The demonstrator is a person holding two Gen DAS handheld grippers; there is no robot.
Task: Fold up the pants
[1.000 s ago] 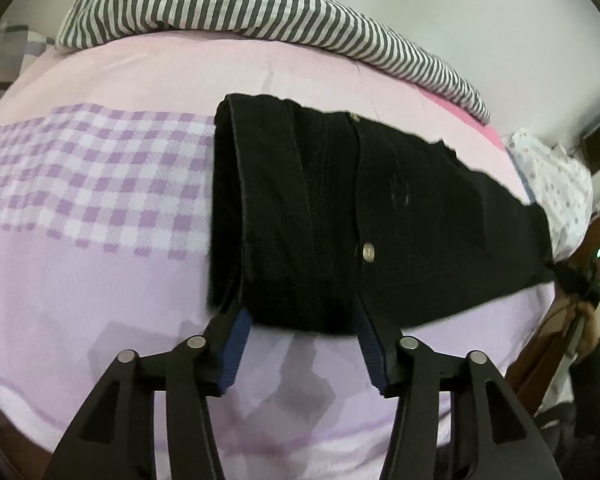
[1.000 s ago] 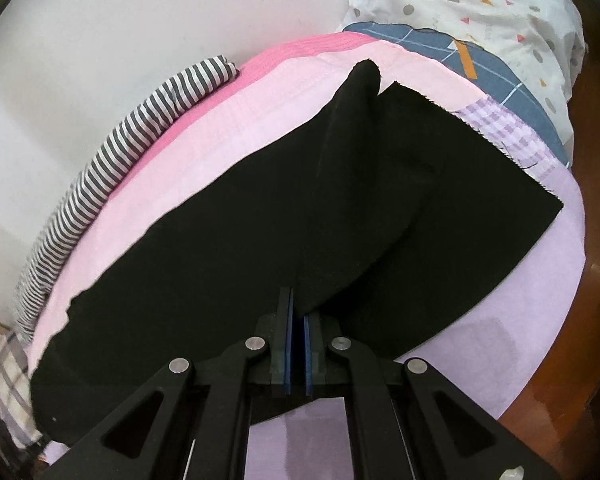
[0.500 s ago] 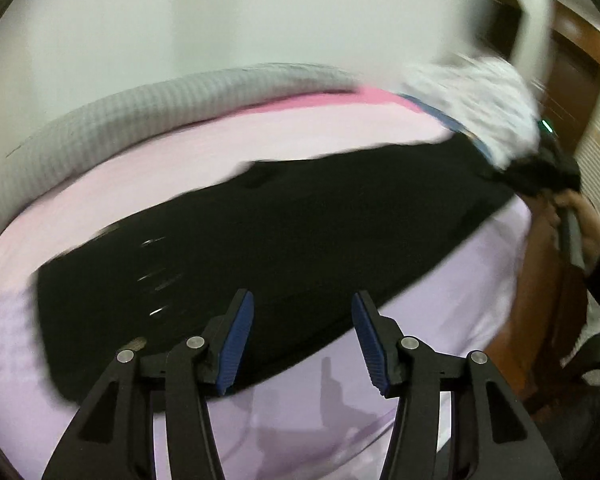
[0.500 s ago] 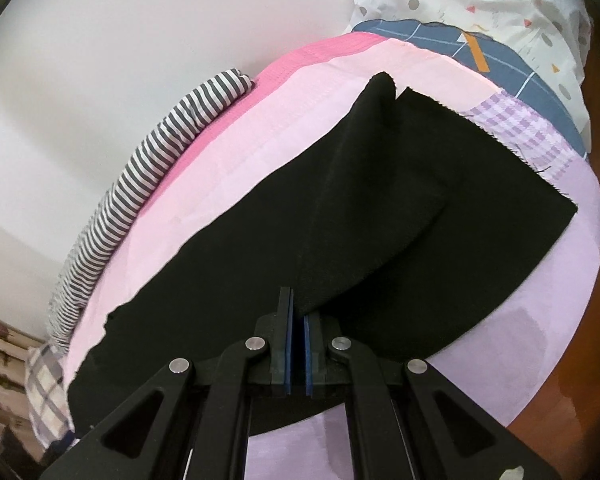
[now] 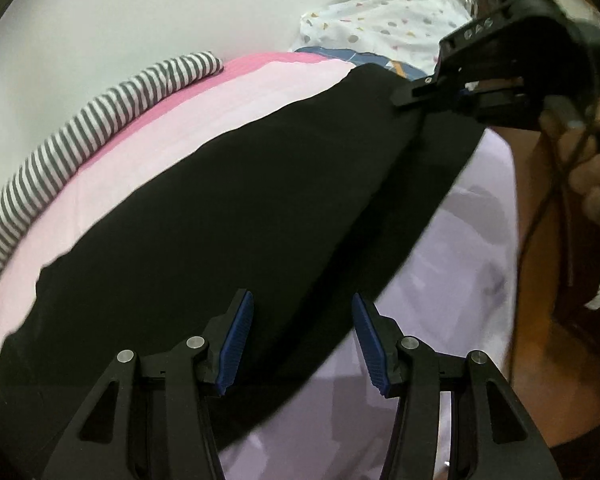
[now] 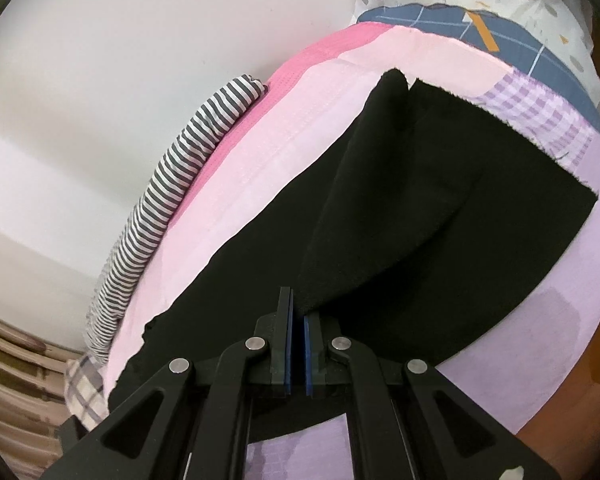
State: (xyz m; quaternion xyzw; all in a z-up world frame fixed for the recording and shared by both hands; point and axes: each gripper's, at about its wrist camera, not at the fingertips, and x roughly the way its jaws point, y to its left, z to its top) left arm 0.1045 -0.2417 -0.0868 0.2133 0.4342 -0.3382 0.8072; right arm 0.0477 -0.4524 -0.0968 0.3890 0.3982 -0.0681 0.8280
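Pants: the black woven-fabric pants lie lengthwise across the pink and lilac bed sheet, one leg end lifted off the bed.
Right gripper: your right gripper is clenched on a raised fold of the black cloth, which hangs from the blue pads.
Left gripper: your left gripper stands released, jaws apart, nothing between them, above the near edge of the pants.
Handling: you should expect soft, limp, light cloth that sags wherever it is unsupported; it looks matte, so probably not slippery.
Where to grip: take the near hem edge or corner, through both layers.
Left view only: your hand on the right gripper's handle.
Right view only: the frayed hem and the checked sheet panel.
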